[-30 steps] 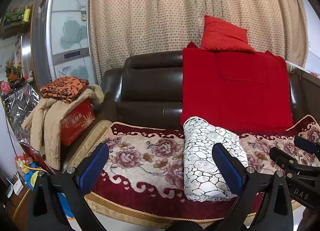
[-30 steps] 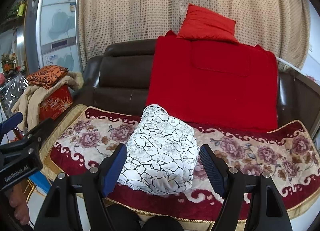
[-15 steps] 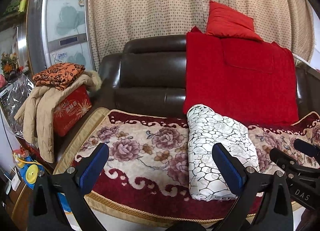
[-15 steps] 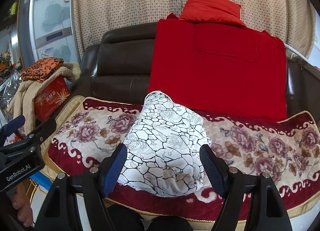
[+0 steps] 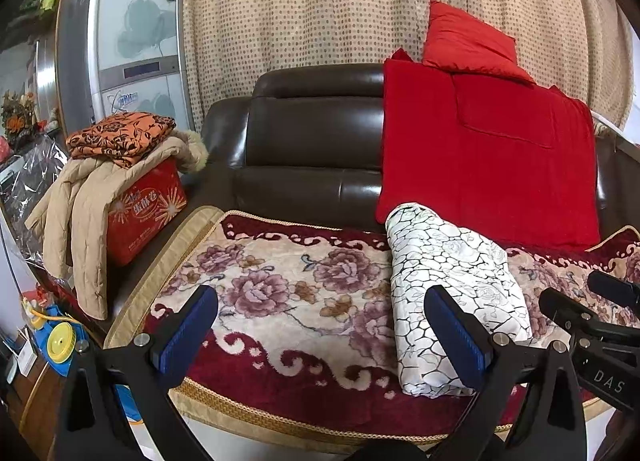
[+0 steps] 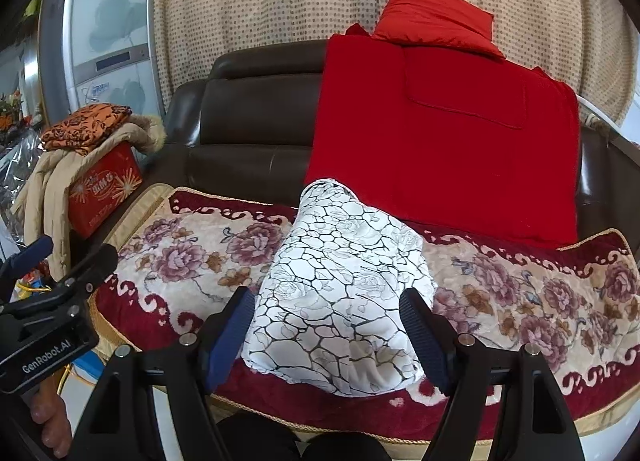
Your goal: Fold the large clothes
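Note:
A white garment with a black crackle pattern (image 5: 448,285) lies folded in a long bundle on the sofa seat; it also shows in the right wrist view (image 6: 344,293). My left gripper (image 5: 320,325) is open and empty, in front of the sofa's edge, with the bundle behind its right finger. My right gripper (image 6: 328,325) is open and empty, its two fingers framing the near end of the bundle without touching it. Each gripper shows at the edge of the other's view.
The seat has a floral red-and-cream cover (image 5: 280,289). A red blanket (image 5: 480,165) and a red pillow (image 5: 468,41) lie on the dark leather backrest. A red box (image 5: 144,209) with a beige coat and orange cloth stands at the left. A curtain hangs behind.
Both grippers have moved closer to the sofa and tilted down a little; the bundle looks larger. The garment has not moved.

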A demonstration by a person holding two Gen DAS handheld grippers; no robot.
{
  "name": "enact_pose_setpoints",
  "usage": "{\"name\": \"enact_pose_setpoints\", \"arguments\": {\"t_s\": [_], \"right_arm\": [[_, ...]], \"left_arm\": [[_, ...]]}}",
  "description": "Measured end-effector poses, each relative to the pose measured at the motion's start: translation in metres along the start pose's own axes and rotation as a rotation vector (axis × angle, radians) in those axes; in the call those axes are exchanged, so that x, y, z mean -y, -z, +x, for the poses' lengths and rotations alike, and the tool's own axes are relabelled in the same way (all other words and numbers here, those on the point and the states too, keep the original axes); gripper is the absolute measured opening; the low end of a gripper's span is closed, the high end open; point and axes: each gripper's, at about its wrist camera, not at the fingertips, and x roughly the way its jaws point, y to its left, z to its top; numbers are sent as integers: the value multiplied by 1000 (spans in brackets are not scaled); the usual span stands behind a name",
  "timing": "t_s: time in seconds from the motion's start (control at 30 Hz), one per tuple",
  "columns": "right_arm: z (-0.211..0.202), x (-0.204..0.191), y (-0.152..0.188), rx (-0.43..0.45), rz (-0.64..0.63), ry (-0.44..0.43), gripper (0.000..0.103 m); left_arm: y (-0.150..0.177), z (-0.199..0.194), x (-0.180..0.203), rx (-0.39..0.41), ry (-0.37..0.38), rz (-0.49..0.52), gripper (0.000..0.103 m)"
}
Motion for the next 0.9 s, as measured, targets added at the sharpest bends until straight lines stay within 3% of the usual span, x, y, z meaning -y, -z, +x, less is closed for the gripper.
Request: {"name": "enact_pose_setpoints", "arguments": {"t_s": [0.27, 0.67, 0.9], "right_arm": [[25, -11, -3, -31, -8, -35, 78], [54, 6, -4, -61, 34, -62, 78], [80, 48, -5, -67, 103, -29, 78]], "left_arm": [[-3, 16, -5, -14, -12, -6, 102], [-8, 40, 13, -40, -23, 17, 102], [-6, 85, 23, -101, -5, 29, 102]]}}
